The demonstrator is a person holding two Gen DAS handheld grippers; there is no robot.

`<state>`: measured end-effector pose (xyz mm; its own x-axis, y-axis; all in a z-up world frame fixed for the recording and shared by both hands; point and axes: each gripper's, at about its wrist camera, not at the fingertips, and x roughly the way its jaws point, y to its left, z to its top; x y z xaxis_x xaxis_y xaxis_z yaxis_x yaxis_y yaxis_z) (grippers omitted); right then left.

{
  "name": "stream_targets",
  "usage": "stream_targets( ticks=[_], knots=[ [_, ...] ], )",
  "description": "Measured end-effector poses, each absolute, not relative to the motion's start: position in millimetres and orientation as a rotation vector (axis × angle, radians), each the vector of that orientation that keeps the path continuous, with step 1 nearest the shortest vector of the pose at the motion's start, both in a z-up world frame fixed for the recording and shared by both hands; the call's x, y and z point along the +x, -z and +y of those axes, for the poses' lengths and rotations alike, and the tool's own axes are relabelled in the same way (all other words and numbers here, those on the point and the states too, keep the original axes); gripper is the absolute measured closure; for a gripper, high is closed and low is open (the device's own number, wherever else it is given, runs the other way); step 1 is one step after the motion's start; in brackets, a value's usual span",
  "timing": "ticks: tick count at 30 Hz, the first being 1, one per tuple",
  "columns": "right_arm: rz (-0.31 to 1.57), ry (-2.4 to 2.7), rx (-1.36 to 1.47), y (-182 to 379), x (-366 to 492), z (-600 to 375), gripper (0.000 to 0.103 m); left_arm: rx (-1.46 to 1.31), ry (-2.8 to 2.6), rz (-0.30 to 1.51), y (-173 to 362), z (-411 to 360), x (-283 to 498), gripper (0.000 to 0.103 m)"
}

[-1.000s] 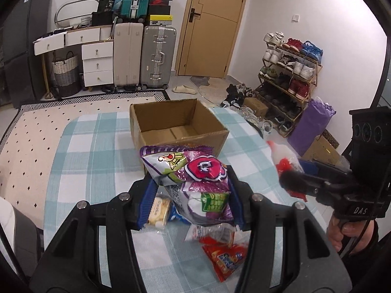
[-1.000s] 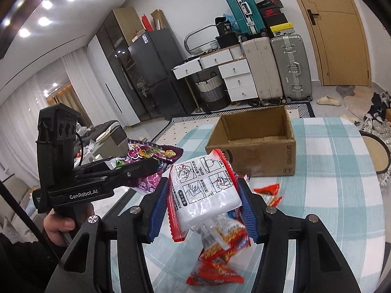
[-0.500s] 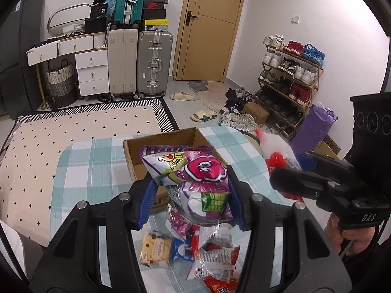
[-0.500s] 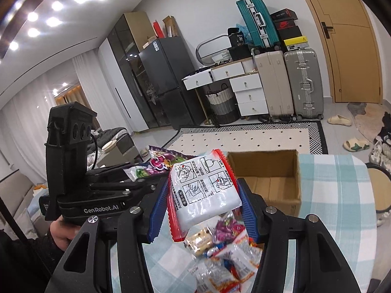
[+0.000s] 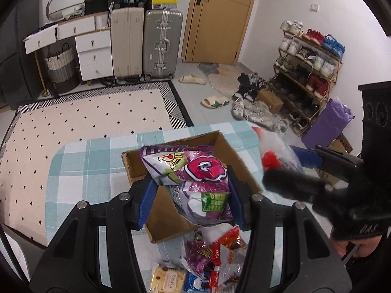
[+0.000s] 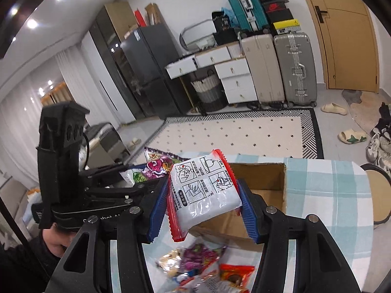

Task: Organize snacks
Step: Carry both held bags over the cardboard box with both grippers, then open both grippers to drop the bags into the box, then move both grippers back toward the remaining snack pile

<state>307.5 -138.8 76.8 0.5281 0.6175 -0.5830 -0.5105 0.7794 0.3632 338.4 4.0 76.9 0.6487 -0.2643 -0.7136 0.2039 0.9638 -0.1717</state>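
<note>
Snacks come first at the left of the left-wrist view: my left gripper (image 5: pixel 190 193) is clamped on a purple snack bag (image 5: pixel 195 183) above the open cardboard box (image 5: pixel 171 210), mid-frame. Further right, my right gripper (image 6: pixel 202 202) pinches a white red-edged packet (image 6: pixel 202 190) by its sides, also over the box. Loose snacks (image 5: pixel 215 256) lie on the checked tablecloth (image 5: pixel 80 161) at lower centre. I judge the risk is collision: both claws crowd one opening, and either slippery bag could drop outside.
</note>
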Motion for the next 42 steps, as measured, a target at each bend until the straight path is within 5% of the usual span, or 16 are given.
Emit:
stream_targets(
  ticks=[22,26,31,42],
  knots=[
    [0.935,-0.638,0.149,40.0,376.0,-125.8,0.043,-0.091,0.232,0.994,53.2,9.2,406.2,0.052],
    [0.916,-0.616,0.136,38.3,372.6,-126.2,0.036,-0.107,0.245,0.977,54.5,13.8,406.5,0.048],
    [0.883,-0.617,0.159,25.3,367.0,-136.0,0.026,-0.101,0.201,0.918,43.4,17.9,397.6,0.022],
    [0.73,-0.607,0.187,-14.4,292.4,-168.6,0.01,-0.09,0.189,0.82,4.3,27.4,325.0,0.022]
  ],
)
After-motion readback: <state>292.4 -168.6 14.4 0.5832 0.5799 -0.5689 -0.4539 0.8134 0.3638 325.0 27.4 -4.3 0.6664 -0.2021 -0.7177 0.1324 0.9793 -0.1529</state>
